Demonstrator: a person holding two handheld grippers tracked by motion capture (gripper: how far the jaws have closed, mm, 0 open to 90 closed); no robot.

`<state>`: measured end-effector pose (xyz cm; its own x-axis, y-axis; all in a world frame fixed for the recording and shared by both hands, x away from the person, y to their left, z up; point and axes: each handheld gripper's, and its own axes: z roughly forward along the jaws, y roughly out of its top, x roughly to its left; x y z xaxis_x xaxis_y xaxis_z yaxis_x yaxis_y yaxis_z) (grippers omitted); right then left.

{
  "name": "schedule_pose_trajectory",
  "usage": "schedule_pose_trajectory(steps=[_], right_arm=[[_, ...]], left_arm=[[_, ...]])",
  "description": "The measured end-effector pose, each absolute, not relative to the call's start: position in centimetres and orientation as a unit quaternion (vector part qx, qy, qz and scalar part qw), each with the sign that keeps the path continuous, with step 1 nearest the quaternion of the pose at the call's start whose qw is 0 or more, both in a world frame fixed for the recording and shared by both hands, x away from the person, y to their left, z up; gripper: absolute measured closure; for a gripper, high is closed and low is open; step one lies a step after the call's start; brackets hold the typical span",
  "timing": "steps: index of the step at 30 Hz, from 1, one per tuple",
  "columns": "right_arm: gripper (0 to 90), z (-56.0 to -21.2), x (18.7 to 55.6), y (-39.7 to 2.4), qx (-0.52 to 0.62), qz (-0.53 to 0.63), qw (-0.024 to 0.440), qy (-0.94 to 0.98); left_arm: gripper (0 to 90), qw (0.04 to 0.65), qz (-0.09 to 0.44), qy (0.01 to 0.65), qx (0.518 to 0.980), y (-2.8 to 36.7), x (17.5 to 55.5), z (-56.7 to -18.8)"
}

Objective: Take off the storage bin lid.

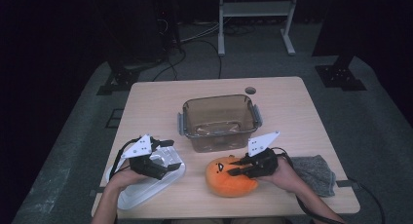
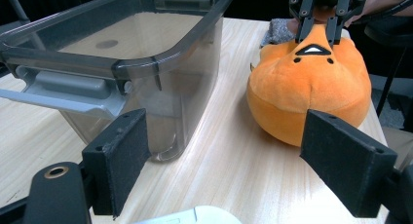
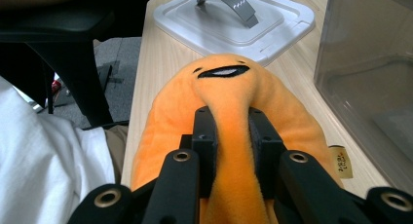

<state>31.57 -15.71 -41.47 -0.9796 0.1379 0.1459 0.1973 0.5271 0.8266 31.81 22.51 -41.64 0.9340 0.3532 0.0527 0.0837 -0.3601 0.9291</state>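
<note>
Plush pinched, bin not yet filled

My right gripper (image 1: 237,167) is clamped on a fold of the orange plush (image 1: 229,177) — soft, rounded, fuzzy — which sits on the counter (image 1: 287,107) under its jaws. The clear hard-walled bin (image 1: 220,121) just beyond it is empty, so by my judgement the lift and drop remain. My left gripper (image 1: 168,156) hangs spread over the smooth white lid (image 1: 146,187) — holding nothing.
</note>
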Motion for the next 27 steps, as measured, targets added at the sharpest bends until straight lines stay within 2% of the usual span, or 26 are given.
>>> schedule_pose_trajectory(steps=[14, 27], right_arm=[[76.9, -38.5, 31.4, -16.6, -0.093, -0.494, 0.032, -0.864], [76.9, -31.2, 31.5, -17.4, -0.068, -0.511, 0.0, -0.857]], left_arm=[[16.2, 0.554, 0.124, 0.135, 0.812, 22.7, 31.8, -41.9], [15.9, 0.548, 0.121, 0.138, 0.816, 22.6, 31.8, -42.3]])
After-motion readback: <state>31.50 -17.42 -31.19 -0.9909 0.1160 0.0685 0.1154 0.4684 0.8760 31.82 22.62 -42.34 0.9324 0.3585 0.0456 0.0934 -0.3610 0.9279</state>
